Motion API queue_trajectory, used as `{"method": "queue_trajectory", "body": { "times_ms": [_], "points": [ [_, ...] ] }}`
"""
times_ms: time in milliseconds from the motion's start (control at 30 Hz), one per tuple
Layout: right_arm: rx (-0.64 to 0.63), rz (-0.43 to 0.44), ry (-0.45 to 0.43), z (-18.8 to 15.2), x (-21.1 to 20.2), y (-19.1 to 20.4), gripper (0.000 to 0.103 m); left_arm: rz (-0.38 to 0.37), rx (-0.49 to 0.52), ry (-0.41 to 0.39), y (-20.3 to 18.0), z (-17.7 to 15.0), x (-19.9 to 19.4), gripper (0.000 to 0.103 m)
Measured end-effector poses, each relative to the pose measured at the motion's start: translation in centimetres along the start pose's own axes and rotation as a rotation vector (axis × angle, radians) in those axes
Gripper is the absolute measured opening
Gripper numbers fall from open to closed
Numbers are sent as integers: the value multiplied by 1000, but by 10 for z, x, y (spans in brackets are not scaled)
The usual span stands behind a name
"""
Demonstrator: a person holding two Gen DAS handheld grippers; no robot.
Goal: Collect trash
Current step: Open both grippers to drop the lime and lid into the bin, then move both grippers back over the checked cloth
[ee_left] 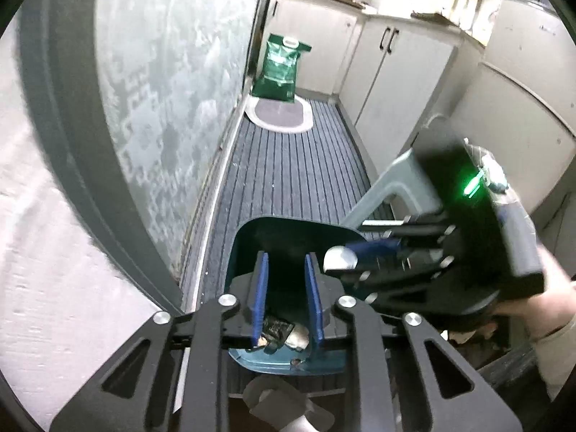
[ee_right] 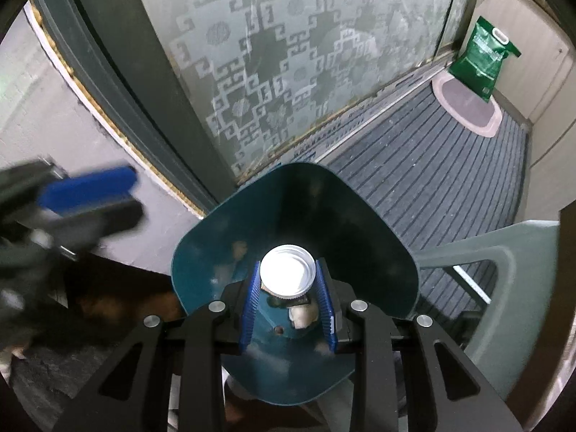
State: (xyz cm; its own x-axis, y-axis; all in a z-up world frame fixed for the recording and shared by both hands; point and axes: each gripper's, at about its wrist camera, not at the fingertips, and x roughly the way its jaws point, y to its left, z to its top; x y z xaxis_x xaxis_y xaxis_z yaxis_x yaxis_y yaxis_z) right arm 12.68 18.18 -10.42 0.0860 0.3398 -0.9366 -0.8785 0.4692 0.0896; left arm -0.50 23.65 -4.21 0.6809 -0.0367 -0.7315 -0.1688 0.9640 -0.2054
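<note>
Narrow kitchen aisle, striped floor mat (ee_right: 414,180), frosted glass door (ee_right: 288,54) alongside. Standing on the mat, an open teal waste bin (ee_right: 342,208) with scraps (ee_left: 284,334) already at its bottom. Clamped between the blue pads of the right gripper (ee_right: 288,266), a metal can (ee_right: 287,275): round end toward the camera, long axis along the fingers and pointing down into the bin, directly over its mouth. Nearer by far than the left gripper (ee_left: 286,257), jaws narrowly apart with nothing between, also above the bin. Judged next: simply letting the can go, straight down.
</note>
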Motion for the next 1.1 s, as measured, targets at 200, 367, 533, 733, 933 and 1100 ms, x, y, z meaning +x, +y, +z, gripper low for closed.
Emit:
{"method": "queue_trajectory", "body": {
  "times_ms": [200,367,533,733,933,1100],
  "points": [
    [-14,-14,76,-9,31,7,30,-8,3,-55,-5,9,-20,18],
    [-22,-31,122,-17,48,7,30,-15,16,-98,-14,14,-36,18],
    [-35,-46,156,-25,57,7,30,-2,21,-129,-16,19,-47,18],
    [-53,-72,189,-33,61,7,31,-6,25,-169,-22,26,-62,18],
    [-68,-77,183,-40,55,7,45,-11,34,-193,-33,31,-71,18],
    [-60,-55,148,-41,42,4,59,-11,36,-212,-40,36,-77,18]
  ]
}}
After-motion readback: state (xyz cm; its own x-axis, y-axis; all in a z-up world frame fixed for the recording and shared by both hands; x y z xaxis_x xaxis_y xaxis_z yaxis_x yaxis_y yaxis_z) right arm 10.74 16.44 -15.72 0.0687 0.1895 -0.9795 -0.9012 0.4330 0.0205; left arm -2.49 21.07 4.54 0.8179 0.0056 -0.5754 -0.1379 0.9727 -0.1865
